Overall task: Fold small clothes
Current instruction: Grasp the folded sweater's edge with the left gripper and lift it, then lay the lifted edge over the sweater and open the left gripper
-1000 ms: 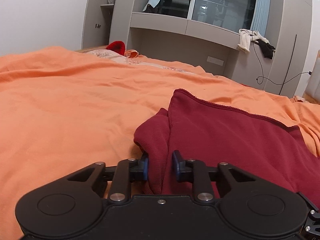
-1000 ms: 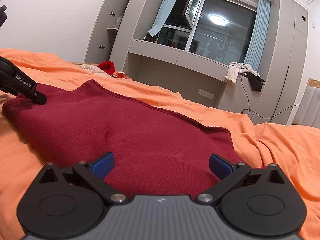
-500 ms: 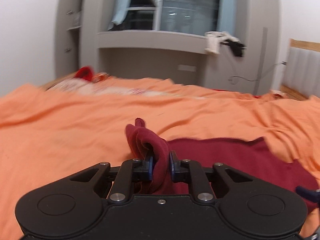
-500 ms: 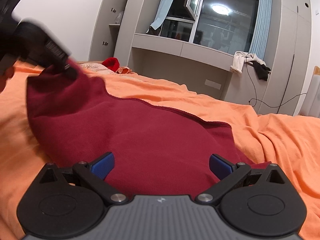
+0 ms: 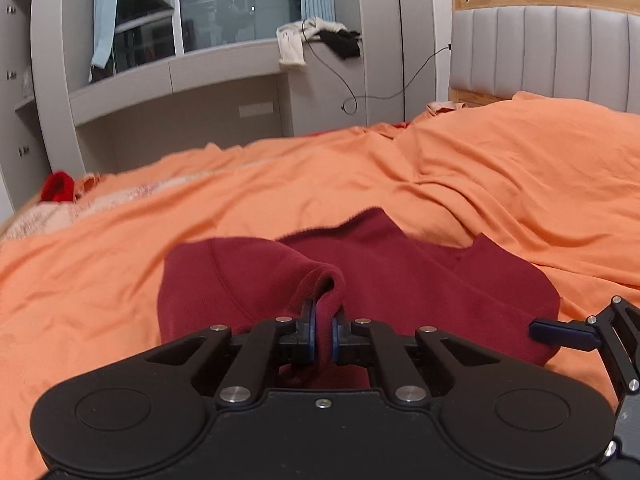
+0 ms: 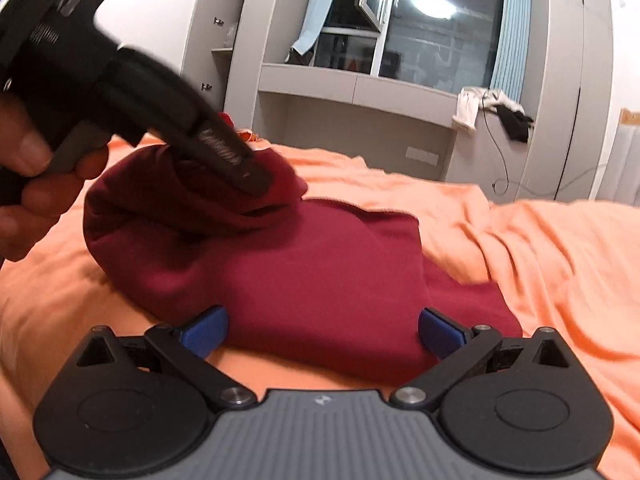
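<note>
Folding is midway: left gripper point(image 5: 323, 334), clenched on an edge of the maroon garment point(image 6: 320, 280) lying on the orange bed point(image 5: 500, 184), carries it over, while right gripper point(image 6: 323, 330) rests spread at the near hem; next, lay the flap flat and release.

The garment point(image 5: 400, 276) is dark red knit cloth, matt and soft, with a ribbed hem. The bedsheet point(image 5: 240, 208) is matt orange cloth, creased. Each hand-held gripper point(image 6: 323, 330) is matt black plastic with bright metal pins and blue rubbery pads point(image 6: 204, 330). The headboard point(image 5: 540, 40) is padded grey with a wood frame.
</note>
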Demonstrator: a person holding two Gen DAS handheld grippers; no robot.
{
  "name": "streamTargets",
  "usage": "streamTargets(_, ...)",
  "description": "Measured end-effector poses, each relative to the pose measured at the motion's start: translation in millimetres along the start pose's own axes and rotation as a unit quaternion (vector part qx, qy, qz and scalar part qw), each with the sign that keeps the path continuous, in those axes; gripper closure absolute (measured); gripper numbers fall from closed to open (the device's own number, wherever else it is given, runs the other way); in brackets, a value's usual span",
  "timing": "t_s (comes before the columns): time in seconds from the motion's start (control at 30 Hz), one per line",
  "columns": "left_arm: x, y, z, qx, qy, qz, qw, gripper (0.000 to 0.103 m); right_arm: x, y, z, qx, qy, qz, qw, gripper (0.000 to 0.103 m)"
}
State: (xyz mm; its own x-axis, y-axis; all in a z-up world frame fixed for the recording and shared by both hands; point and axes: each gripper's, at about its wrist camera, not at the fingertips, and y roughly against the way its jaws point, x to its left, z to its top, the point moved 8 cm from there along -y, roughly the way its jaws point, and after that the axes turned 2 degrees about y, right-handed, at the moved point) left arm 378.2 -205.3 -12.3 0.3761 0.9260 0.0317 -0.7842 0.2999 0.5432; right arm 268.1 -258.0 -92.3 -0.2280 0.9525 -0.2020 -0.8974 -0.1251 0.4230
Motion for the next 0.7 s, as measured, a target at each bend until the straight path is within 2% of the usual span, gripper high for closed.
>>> streamTargets(0.13,8,3,-3,0.005,0.023,-0.034,0.9991,0.085,-7,0,-10,0.014,-0.004,0.008,1.0,0.0)
streamTargets(0.2,8,10,-1,0.003,0.034,-0.05,0.9982,0.068,-5,0,-11,0.015,0.004,0.003,1.0,0.0)
streamTargets(0.23,7,15,0,0.0,0.034,-0.056,0.9979,0.063,-3,1,-10,0.016,0.007,0.001,1.0,0.0)
streamTargets(0.3,6,26,3,-0.015,0.033,-0.06,0.9975,0.039,-3,1,-8,0.017,0.006,0.001,1.0,0.0)
streamTargets(0.4,7,45,11,-0.045,0.032,-0.059,0.9967,0.021,-6,2,-5,0.018,-0.009,0.006,1.0,0.0)
streamTargets(0.43,9,51,14,-0.055,0.032,-0.055,0.9964,0.019,-8,2,-4,0.019,-0.016,0.01,1.0,0.0)
streamTargets(0.5,17,63,20,-0.077,0.033,-0.036,0.9959,0.008,-12,3,-3,0.018,-0.029,0.014,0.999,0.0)
streamTargets(0.57,28,73,24,-0.094,0.032,0.0,0.995,0.001,-18,8,1,0.005,-0.044,0.007,0.999,0.0)
streamTargets(0.7,59,81,27,-0.103,0.03,0.064,0.9921,0.001,-37,22,17,-0.04,-0.081,-0.009,0.996,0.0)
